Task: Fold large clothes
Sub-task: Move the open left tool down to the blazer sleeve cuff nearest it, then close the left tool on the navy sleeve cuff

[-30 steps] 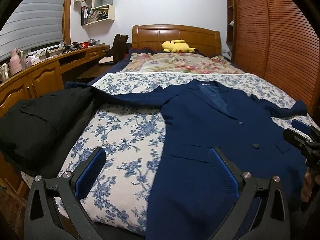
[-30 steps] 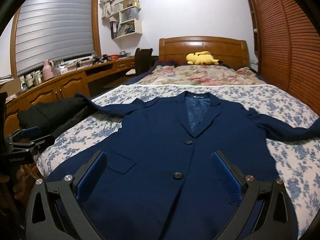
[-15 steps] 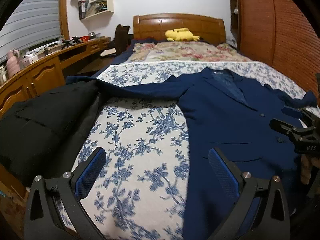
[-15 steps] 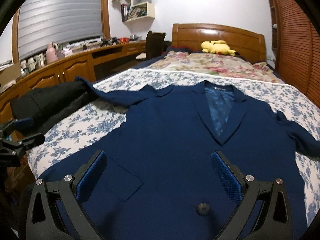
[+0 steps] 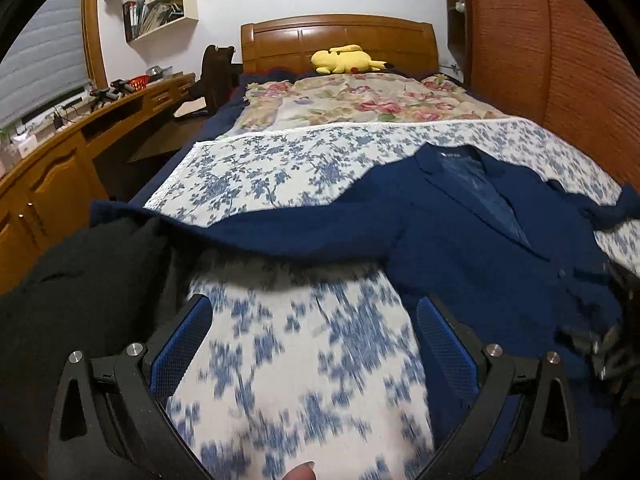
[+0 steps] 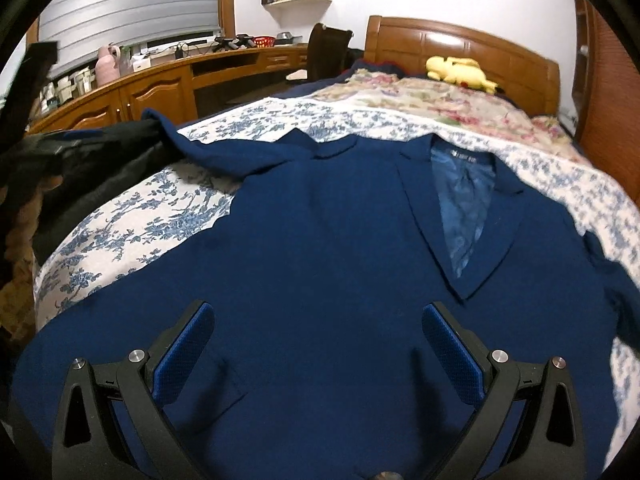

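A navy blue suit jacket [image 6: 340,240] lies face up and spread flat on the bed, collar toward the headboard, both sleeves stretched out sideways. It also shows in the left wrist view [image 5: 500,248], with its left sleeve [image 5: 260,232] running across to a black garment. My left gripper [image 5: 314,344] is open and empty, low over the floral sheet beside the jacket's left edge. My right gripper [image 6: 318,350] is open and empty, low over the jacket's front near its pocket. The right gripper appears blurred at the right edge of the left wrist view [image 5: 608,344].
A black garment [image 5: 80,292] is heaped at the bed's left edge. A floral sheet [image 5: 300,360] covers the bed. A yellow plush toy [image 5: 346,58] lies by the wooden headboard [image 5: 340,36]. A wooden desk [image 6: 160,88] runs along the left; a slatted wardrobe [image 5: 560,60] stands on the right.
Both grippers have moved forward and lower over the bed. The left one has shifted left, off the jacket and over the sheet. Both stay open.
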`<state>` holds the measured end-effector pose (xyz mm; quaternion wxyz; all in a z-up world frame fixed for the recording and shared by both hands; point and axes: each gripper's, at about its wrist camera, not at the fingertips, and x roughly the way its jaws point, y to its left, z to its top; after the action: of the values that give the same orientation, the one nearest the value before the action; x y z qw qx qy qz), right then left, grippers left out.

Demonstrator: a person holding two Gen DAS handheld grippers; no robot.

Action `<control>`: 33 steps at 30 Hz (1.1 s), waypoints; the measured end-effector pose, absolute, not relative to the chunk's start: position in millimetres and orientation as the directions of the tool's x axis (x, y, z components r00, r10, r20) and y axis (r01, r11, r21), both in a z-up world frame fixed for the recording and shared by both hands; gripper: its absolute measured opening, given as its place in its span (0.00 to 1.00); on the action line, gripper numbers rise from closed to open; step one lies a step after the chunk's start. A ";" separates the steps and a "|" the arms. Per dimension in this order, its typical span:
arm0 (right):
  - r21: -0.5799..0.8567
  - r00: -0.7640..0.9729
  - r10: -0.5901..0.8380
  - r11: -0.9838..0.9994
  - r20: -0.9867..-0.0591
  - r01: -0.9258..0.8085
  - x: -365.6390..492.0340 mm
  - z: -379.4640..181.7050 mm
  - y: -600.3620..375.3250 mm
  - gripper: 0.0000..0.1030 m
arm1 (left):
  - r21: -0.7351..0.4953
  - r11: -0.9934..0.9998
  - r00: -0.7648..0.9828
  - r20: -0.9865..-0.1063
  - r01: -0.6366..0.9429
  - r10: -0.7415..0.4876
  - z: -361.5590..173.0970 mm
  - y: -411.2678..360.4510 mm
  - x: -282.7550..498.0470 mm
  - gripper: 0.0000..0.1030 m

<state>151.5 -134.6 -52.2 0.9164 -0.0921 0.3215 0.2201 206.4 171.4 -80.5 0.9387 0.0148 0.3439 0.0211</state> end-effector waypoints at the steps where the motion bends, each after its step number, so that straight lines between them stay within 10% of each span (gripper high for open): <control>1: -0.022 0.688 0.345 0.885 -0.638 -0.464 153.7 -54.5 -134.5 1.00 | 0.037 0.999 0.762 -0.646 -0.033 0.049 -81.0 174.5 211.7 1.00; 4: -0.013 0.669 0.347 0.882 -0.658 -0.471 153.2 -58.1 -135.9 1.00 | 0.012 0.998 0.755 -0.653 -0.062 0.054 -86.1 189.0 233.1 1.00; 12: -0.049 0.684 0.324 0.884 -0.653 -0.465 143.7 -56.5 -132.2 1.00 | -0.147 0.974 0.701 -0.713 -0.171 0.015 -115.9 232.5 277.6 0.57; 22: -0.071 0.698 0.309 0.886 -0.646 -0.458 150.9 -59.2 -121.4 1.00 | -0.095 0.958 0.669 -0.735 -0.269 0.115 -130.0 249.4 302.5 0.47; 27: -0.060 0.697 0.315 0.888 -0.644 -0.457 153.5 -58.7 -124.7 1.00 | -0.103 0.959 0.659 -0.745 -0.265 0.102 -134.5 252.4 315.0 0.04; 33: -0.035 0.691 0.331 0.888 -0.642 -0.458 154.9 -57.2 -129.5 1.00 | -0.043 0.976 0.701 -0.702 -0.214 0.123 -109.3 225.8 311.5 0.01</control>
<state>154.9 -129.5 -57.2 0.9145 -0.0968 0.3284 0.2157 311.5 225.8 -109.3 0.9203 -0.0607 0.3755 0.0915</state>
